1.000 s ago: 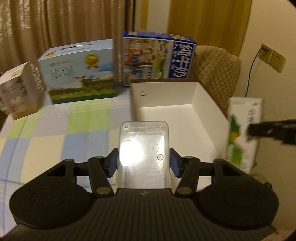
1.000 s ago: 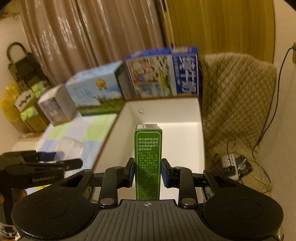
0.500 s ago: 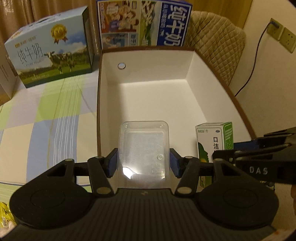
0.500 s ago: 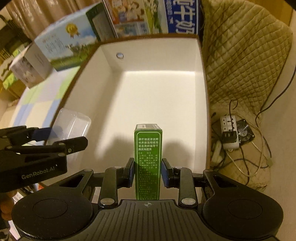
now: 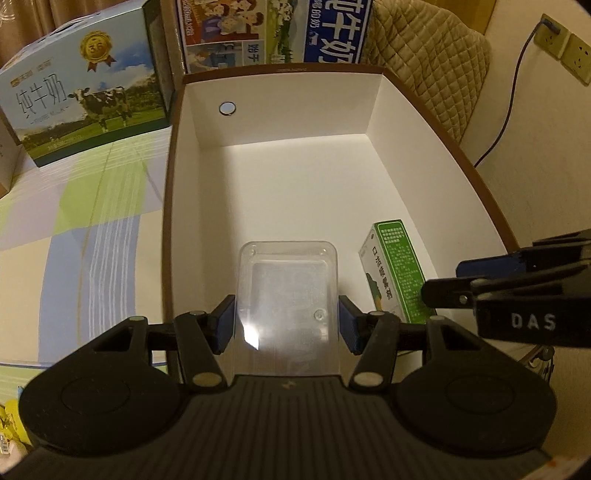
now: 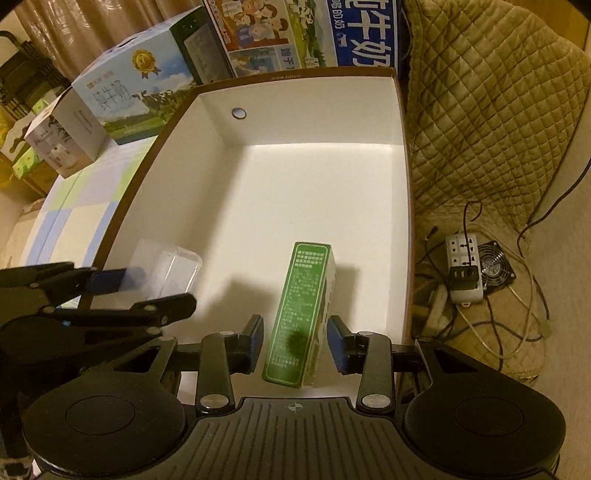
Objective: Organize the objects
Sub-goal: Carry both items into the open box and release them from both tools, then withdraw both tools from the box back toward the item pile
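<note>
A clear plastic container (image 5: 288, 291) sits between the blue pads of my left gripper (image 5: 288, 321), which is shut on it low inside the white box (image 5: 280, 110), near the front. To its right, a green medicine carton (image 6: 303, 314) leans tilted on the box floor. It stands between the jaws of my right gripper (image 6: 295, 339), which are opening; gaps show on both sides and the pads do not press it. The right wrist view also shows the clear container (image 6: 166, 269) in the left gripper (image 6: 151, 291) at lower left. The carton (image 5: 397, 269) appears beside the right gripper (image 5: 447, 280) in the left wrist view.
Two large milk cartons (image 5: 85, 92) (image 5: 273, 33) stand behind and left of the white box on a chequered tablecloth (image 5: 92, 229). A quilted chair (image 6: 491, 122) is on the right, with a power strip (image 6: 463, 269), a small fan and cables on the floor.
Both grippers came forward and down into the white box. The right jaws parted from the green carton, which tipped from upright to a lean. The left still holds the clear container.
</note>
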Demonstrator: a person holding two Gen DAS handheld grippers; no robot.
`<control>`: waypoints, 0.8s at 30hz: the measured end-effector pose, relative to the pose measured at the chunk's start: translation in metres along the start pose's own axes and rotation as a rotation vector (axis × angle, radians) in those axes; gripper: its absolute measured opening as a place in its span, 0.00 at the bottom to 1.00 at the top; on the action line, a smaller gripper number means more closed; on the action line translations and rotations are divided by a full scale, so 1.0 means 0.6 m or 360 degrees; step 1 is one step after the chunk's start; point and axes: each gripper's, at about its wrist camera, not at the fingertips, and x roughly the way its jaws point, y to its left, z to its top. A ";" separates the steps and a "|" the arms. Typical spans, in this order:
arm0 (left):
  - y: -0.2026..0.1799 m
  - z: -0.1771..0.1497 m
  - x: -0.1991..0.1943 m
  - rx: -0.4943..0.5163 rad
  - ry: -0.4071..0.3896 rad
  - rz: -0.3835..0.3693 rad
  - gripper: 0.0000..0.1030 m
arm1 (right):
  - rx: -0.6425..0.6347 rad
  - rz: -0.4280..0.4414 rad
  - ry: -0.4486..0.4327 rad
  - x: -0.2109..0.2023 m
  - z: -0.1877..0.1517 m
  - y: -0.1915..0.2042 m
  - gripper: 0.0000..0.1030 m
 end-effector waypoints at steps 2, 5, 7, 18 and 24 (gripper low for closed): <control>-0.002 0.001 0.002 0.0004 -0.0002 -0.0001 0.60 | -0.0006 0.0012 -0.0005 -0.005 -0.003 0.000 0.38; -0.004 0.004 -0.002 0.0015 -0.0026 0.0007 0.70 | -0.0012 0.0033 -0.0023 -0.015 -0.006 -0.001 0.42; -0.005 0.007 -0.008 0.0016 -0.0035 0.0008 0.71 | -0.0014 0.0040 -0.0038 -0.021 -0.009 0.000 0.45; 0.020 -0.008 -0.070 -0.0044 -0.0088 0.0011 0.77 | 0.0022 0.0053 -0.0139 -0.064 -0.033 0.010 0.52; 0.042 -0.030 -0.119 -0.0094 -0.0136 -0.0001 0.78 | 0.0053 0.0040 -0.0238 -0.100 -0.056 0.025 0.53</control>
